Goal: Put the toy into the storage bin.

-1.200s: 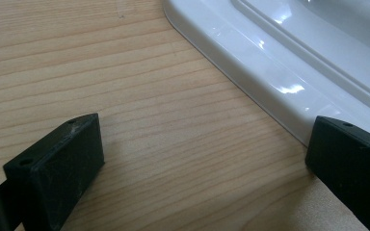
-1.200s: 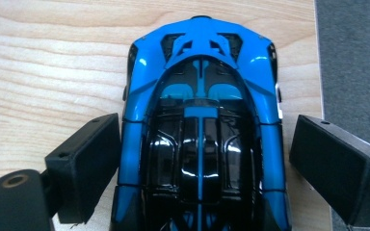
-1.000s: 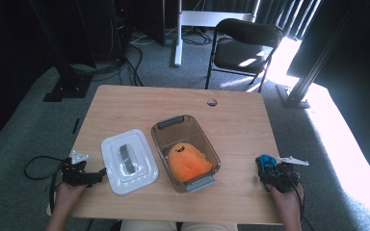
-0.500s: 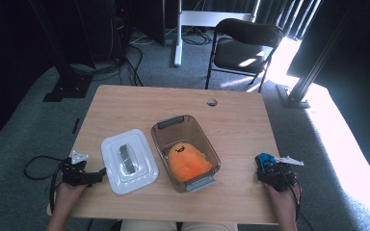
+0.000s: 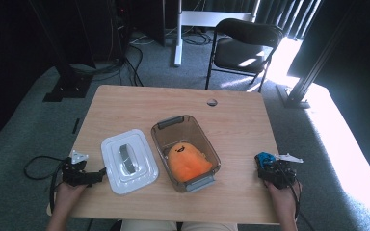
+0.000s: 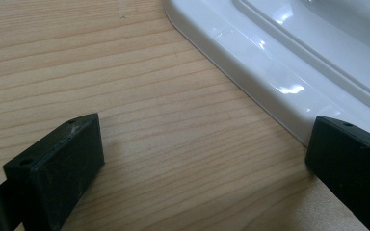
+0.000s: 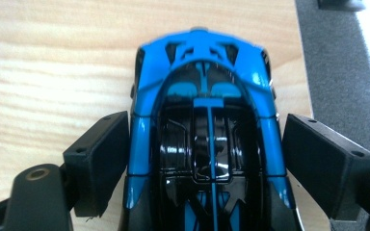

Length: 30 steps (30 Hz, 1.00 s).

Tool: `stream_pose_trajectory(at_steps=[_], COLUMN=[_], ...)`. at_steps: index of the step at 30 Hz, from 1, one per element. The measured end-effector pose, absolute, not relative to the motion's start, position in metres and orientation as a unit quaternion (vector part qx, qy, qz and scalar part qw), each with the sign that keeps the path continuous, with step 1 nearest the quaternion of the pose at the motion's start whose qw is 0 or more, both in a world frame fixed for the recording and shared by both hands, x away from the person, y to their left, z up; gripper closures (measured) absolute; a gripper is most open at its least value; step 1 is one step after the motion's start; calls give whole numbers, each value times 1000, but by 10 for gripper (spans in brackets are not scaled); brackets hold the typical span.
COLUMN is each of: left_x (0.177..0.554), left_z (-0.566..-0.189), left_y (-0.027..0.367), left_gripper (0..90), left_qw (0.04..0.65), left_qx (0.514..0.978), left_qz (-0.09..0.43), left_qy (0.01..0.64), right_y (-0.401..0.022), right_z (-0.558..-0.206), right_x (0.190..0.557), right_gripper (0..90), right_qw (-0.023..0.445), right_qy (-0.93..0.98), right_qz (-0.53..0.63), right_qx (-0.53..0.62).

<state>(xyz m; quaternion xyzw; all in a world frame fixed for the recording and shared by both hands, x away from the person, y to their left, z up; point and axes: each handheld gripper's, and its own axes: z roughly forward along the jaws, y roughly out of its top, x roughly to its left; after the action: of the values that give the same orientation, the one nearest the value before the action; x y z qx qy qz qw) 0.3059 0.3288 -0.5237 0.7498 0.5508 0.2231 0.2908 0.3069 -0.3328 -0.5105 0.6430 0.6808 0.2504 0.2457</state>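
Down at the near right edge of the pale wooden table: right gripper, resting low in a hand, jaws set either side of a small glossy blue-and-black toy car. Have just been closing, with the car between them. Stand close against both flanks of the car now, the left-hand pad seemingly touching the bodywork; hard to say from the right gripper view whether the other pad presses yet or leaves a sliver of gap. Car flat on the wood, nose pointing away from the gripper, just beside the table's right edge and well apart from everything else. Over at the near left corner: left gripper, jaws spread wide, with bare wood between them. One jaw just at the rounded rim of a white rectangular plastic lid, lying flat on the table with its grey handle up. Beside the lid, toward the middle: a clear rectangular plastic container with grey latches at both ends, open on top, set at a slant to the table's edges. Inside it, at the nearer end, a soft orange plush toy. Beyond the far edge, on the grey carpet, a black folding chair.
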Motion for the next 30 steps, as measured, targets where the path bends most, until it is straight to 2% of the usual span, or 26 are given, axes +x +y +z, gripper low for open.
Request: stream_pose_trajectory(at_steps=[12, 16, 18, 30], left_x=[306, 306, 306, 306], left_z=[-524, -524, -524, -524], left_y=[329, 329, 329, 329], left_gripper=[4, 4, 4, 3], left_qw=[291, 291, 291, 291], left_qx=[750, 750, 750, 750], left_qz=[223, 223, 223, 223], left_qy=[551, 551, 551, 550], right_y=[-342, -341, -343, -344], right_z=[-514, -518, -517, -509], right_x=[306, 305, 305, 318], right_gripper=[171, 169, 126, 118], right_qw=[212, 211, 207, 201], right_qy=[676, 680, 679, 686], right_qz=[285, 283, 286, 267], right_qx=[646, 643, 644, 646])
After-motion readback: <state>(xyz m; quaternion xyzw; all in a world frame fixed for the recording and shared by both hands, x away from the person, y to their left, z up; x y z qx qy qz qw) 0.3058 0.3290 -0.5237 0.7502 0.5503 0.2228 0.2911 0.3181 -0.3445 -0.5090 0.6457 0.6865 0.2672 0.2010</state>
